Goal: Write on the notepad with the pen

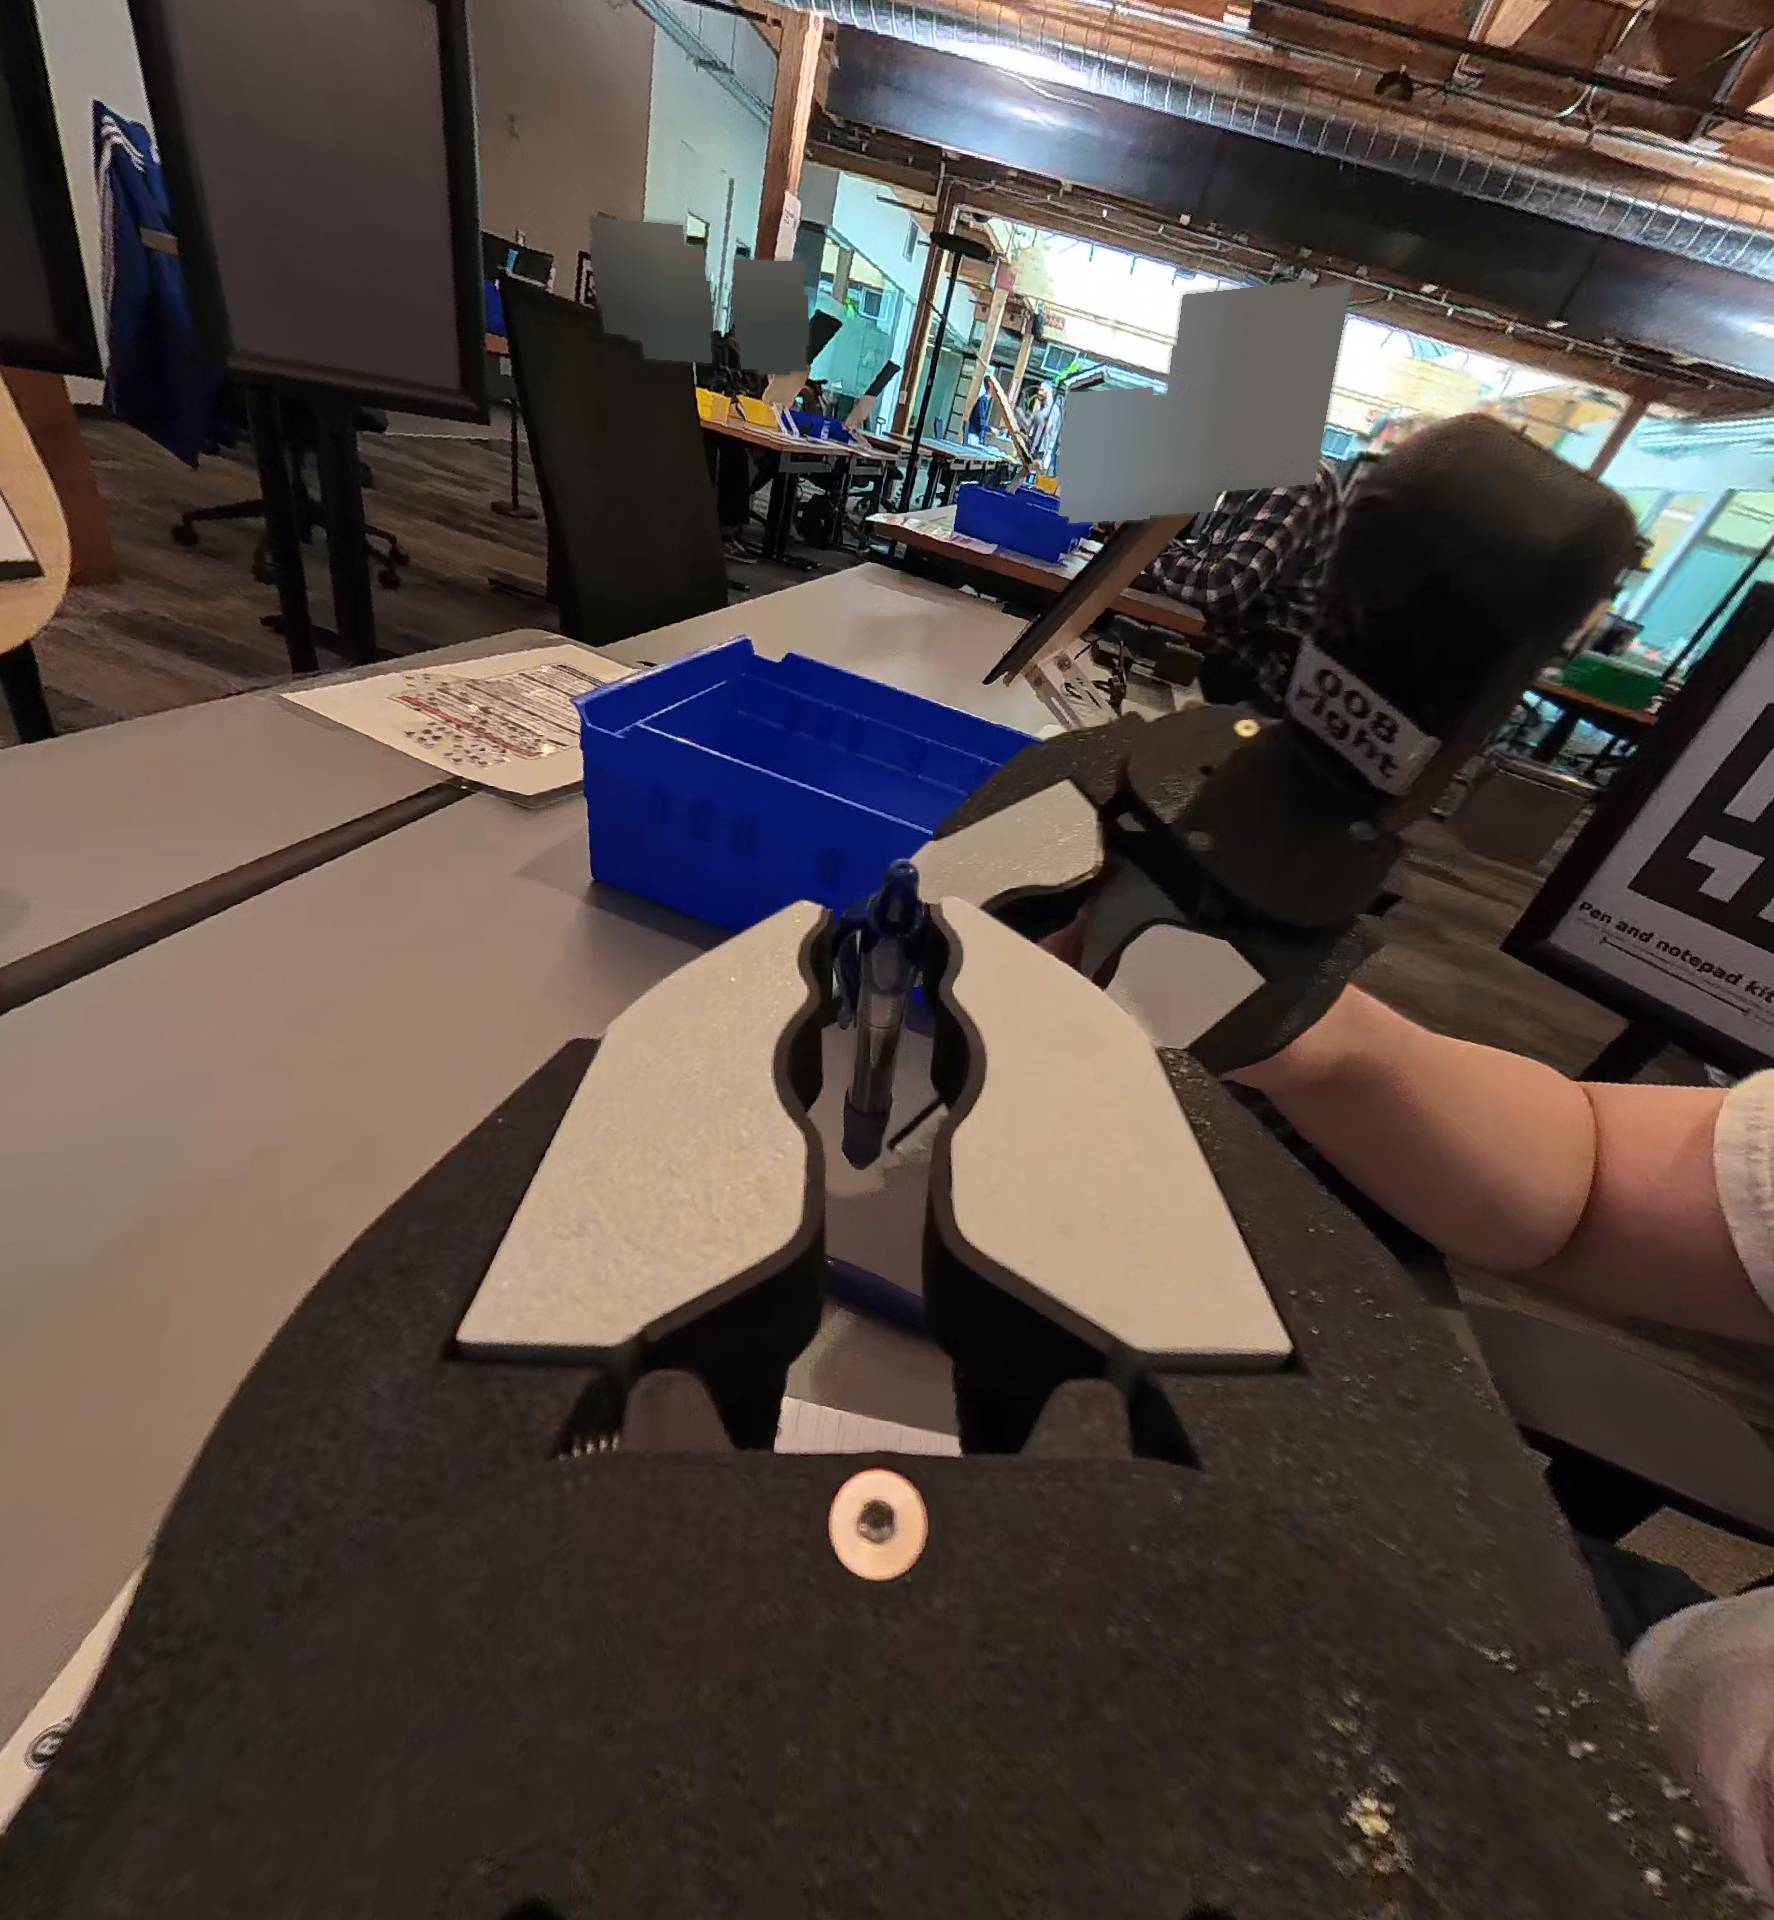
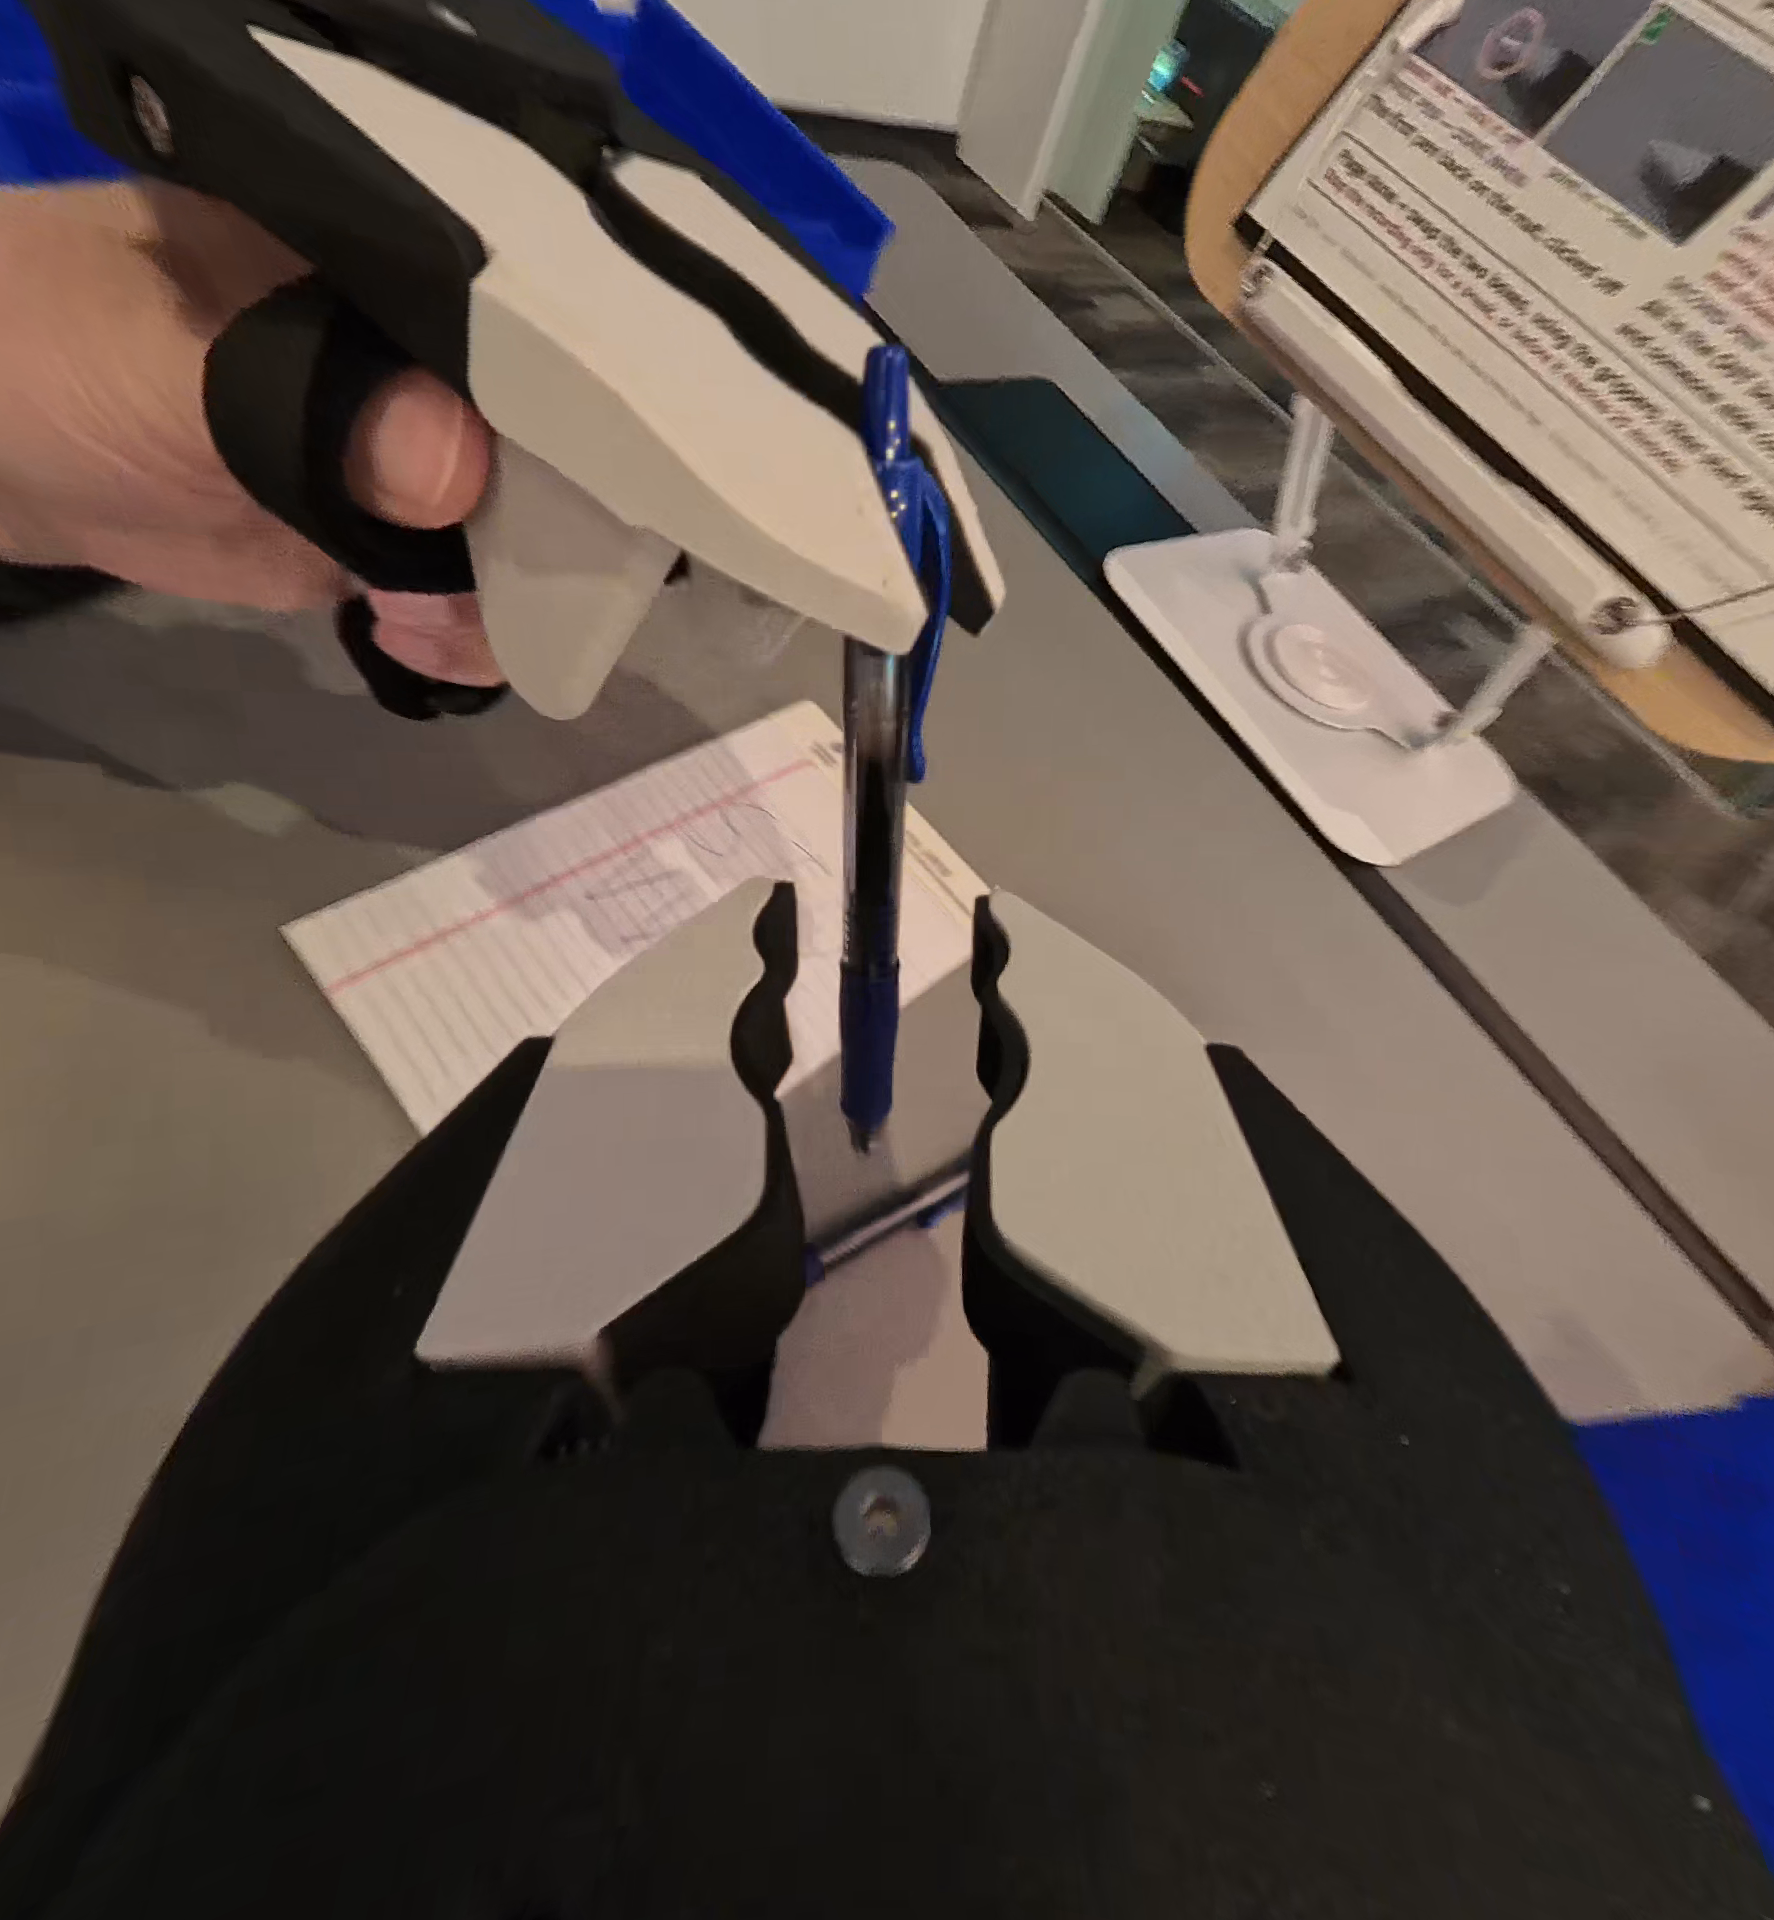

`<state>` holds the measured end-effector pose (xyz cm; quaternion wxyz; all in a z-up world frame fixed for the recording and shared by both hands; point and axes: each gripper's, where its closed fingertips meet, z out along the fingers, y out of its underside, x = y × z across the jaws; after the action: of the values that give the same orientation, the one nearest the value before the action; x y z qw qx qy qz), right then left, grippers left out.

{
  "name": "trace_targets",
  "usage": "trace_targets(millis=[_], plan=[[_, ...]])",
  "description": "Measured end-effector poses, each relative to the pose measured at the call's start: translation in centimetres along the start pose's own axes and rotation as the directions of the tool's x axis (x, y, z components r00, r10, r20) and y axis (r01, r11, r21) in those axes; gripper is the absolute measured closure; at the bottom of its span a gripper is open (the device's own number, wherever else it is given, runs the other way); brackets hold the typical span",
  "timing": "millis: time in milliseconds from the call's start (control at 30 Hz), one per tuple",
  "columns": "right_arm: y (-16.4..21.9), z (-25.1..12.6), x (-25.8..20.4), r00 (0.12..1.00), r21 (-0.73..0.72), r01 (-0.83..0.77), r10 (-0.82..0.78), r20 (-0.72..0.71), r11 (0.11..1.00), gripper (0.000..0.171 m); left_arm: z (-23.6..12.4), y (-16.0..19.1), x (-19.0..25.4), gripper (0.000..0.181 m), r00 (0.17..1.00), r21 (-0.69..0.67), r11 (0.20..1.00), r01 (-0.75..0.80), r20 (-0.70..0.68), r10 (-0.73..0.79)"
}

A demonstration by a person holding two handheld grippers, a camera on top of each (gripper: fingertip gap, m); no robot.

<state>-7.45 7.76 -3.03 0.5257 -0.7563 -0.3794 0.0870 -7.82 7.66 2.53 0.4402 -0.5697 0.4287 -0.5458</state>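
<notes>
Left gripper (image 1: 878,935): black frame with grey fingers (image 1: 696,1122), closed narrowly on the clip end of the pen, held above the bench.
Pen (image 2: 870,894): blue and clear plastic ballpoint with a blue rubber grip, hanging near upright, tip down; the tip sits over bare bench beside the notepad, and contact with the surface cannot be told.
Right gripper (image 2: 883,914): same black and grey build; its fingers (image 2: 634,1143) stand wide on either side of the pen's lower barrel, not touching it.
Second pen (image 2: 888,1221): a blue and clear pen lying flat on the bench beneath the right gripper, partly hidden.
Notepad (image 2: 509,935): white ruled paper pad with a red margin line, flat on the bench near the hanging pen, bearing faint scribbles.
Bench (image 1: 239,1039): smooth grey surface with a dark seam.
Blue bin (image 1: 789,790): open rectangular blue plastic bin, standing beyond both grippers.
White stand (image 2: 1309,686): flat white base near the bench edge, carrying a printed sheet on a board.
</notes>
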Motion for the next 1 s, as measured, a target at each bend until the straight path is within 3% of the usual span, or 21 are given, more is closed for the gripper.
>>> trace_targets(millis=[133, 267, 367, 533, 600, 800, 933, 1000], plan=[[-1.1, 0.2, -1.5, 0.980, 0.123, -0.105, 0.081, 0.182, 0.987, 0.134, 0.2, 0.2, 1.3, 0.166, 0.997, -0.032, 0.999, -0.005, -0.075, 0.002], [-1.8, -0.7, -2.4, 0.900, 0.167, -0.267, 0.184, 0.394, 0.949, 0.137, 0.2, 0.3, 2.9, 0.166, 0.986, -0.057, 0.998, -0.017, -0.164, 0.008], [-2.2, -1.6, -2.6, 0.818, 0.174, -0.360, 0.221, 0.530, 0.917, 0.141, 0.1, 0.2, 3.6, 0.166, 0.980, -0.062, 0.997, -0.036, -0.200, 0.023], [-1.8, -2.3, -3.8, 0.724, 0.148, -0.385, 0.199, 0.660, 0.911, 0.142, 0.0, 0.1, 4.6, 0.166, 0.968, -0.063, 0.997, -0.052, -0.249, 0.035], [-1.9, -2.8, -4.6, 0.686, 0.156, -0.379, 0.164, 0.709, 0.912, 0.160, 0.0, 0.2, 4.7, 0.166, 0.968, -0.066, 0.996, -0.062, -0.249, 0.044], [-2.5, -3.1, -4.2, 0.719, 0.185, -0.372, 0.157, 0.677, 0.909, 0.161, -0.3, -0.5, 4.5, 0.162, 0.966, -0.033, 0.999, -0.006, -0.257, -0.002], [-2.6, -2.6, -1.7, 0.767, 0.218, -0.442, 0.241, 0.595, 0.870, 0.161, -0.5, -1.1, 3.0, 0.128, 0.985, -0.017, 0.999, -0.042, -0.170, 0.038], [-3.1, -3.0, 0.0, 0.770, 0.277, -0.513, 0.293, 0.567, 0.813, 0.161, -0.6, -1.3, 2.1, 0.121, 0.991, 0.003, 0.996, -0.084, -0.101, 0.084]])
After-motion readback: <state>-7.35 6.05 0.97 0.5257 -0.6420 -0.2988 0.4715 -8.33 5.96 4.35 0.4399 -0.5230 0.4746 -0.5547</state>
